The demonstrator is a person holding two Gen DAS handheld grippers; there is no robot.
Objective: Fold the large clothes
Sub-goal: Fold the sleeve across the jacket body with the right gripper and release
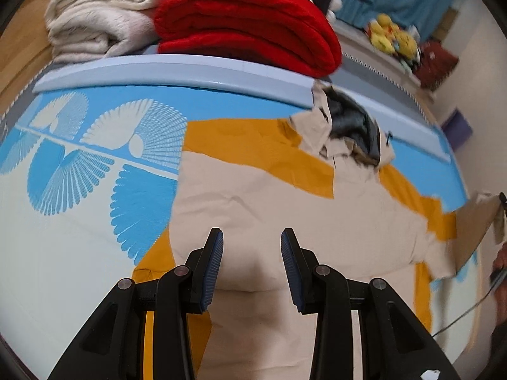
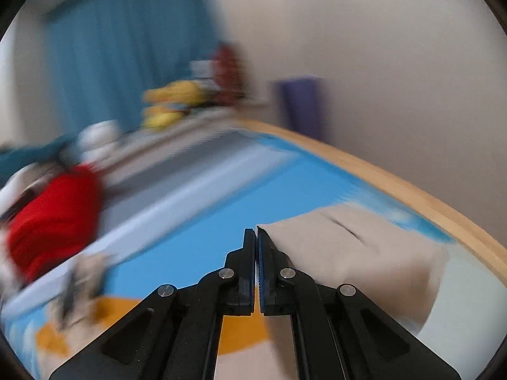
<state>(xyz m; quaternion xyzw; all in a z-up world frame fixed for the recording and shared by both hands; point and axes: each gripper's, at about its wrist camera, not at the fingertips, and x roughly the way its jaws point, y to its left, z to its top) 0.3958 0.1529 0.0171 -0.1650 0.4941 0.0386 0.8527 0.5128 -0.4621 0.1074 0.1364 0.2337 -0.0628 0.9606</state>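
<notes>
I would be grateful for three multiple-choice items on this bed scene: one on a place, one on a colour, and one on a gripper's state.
1. Where does the folded red blanket lie?
A. beyond the pale blue rail, beside the cream blanket
B. on top of the beige garment
C. on the floor

2. What colour shows beneath the beige garment spread on the bed?
A. green
B. mustard yellow
C. pink

3. How do the jaws of the right gripper stand?
A. wide apart
B. half open around a plush toy
C. closed together on beige cloth

Answers: 1 A, the left wrist view shows it past the pale blue rail, next to the cream blanket. 2 B, yellow panels edge the beige cloth. 3 C, the pads meet with a beige fold trailing from them.
</notes>
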